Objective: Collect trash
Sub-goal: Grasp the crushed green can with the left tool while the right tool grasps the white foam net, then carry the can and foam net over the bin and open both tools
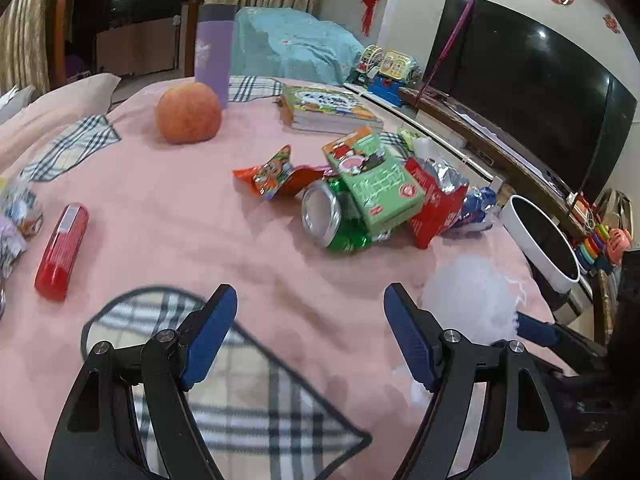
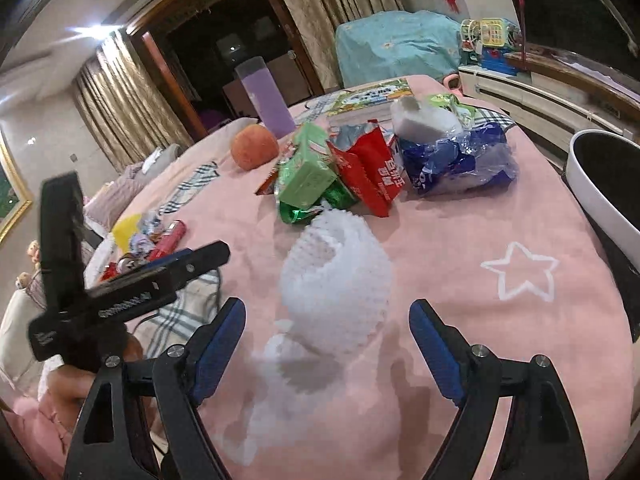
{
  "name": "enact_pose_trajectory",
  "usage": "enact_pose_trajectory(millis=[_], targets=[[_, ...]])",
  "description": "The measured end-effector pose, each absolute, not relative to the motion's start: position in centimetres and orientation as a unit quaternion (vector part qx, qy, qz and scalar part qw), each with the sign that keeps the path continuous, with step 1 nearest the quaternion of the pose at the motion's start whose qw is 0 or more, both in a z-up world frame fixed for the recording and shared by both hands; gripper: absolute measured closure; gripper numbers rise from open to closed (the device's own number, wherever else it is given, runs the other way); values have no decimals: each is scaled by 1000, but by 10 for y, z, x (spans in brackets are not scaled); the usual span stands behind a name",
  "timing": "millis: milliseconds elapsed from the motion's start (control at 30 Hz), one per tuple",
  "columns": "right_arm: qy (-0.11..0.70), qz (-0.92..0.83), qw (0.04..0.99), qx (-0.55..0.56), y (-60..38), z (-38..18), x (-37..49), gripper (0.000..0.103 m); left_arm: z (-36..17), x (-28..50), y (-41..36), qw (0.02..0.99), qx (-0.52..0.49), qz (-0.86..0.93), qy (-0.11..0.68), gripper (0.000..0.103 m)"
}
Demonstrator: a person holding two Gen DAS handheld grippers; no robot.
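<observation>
A trash pile lies mid-table: a crushed green can (image 1: 332, 216), a green carton (image 1: 376, 184), a red wrapper (image 1: 436, 204), an orange snack wrapper (image 1: 276, 174) and a blue plastic bag (image 1: 478, 208). A white foam net (image 2: 340, 280) sits apart, nearer me. My right gripper (image 2: 327, 312) is open, and the net's near end reaches between its fingertips without touching the pads. My left gripper (image 1: 310, 300) is open and empty over bare cloth, short of the can. It appears side-on in the right wrist view (image 2: 208, 256).
A white bin (image 1: 536, 240) stands past the table's right edge. A peach (image 1: 188, 114), purple cup (image 1: 214, 48) and book (image 1: 328, 110) sit at the back. A red tube (image 1: 62, 252) and small wrappers (image 2: 136, 236) lie left. The cloth is pink (image 2: 500, 340).
</observation>
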State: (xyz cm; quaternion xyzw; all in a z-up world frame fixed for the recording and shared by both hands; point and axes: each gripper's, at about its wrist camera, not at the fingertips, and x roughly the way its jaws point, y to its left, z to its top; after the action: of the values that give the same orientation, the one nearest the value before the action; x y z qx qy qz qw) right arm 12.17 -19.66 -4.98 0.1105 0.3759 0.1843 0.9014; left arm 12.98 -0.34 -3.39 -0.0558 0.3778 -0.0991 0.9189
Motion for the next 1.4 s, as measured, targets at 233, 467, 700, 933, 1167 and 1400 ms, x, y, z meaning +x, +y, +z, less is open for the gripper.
enact_pose_trajectory(millis=[233, 467, 700, 933, 1167, 1400], targets=[[388, 183, 893, 135, -208, -59, 142, 56, -33, 153, -17, 920, -42, -100, 376, 25], [378, 182, 896, 144, -215, -57, 144, 75, -41, 183, -25, 918, -39, -92, 385, 26], [377, 180, 895, 153, -226, -55, 143, 75, -54, 216, -31, 908, -44, -94, 407, 60], [375, 169, 897, 162, -235, -55, 142, 75, -50, 213, -36, 910, -36, -111, 399, 92], [364, 163, 901, 167, -244, -50, 139, 75, -34, 182, -20, 912, -53, -124, 387, 92], [356, 163, 904, 173, -248, -46, 136, 75, -19, 137, -8, 910, -72, -151, 379, 92]])
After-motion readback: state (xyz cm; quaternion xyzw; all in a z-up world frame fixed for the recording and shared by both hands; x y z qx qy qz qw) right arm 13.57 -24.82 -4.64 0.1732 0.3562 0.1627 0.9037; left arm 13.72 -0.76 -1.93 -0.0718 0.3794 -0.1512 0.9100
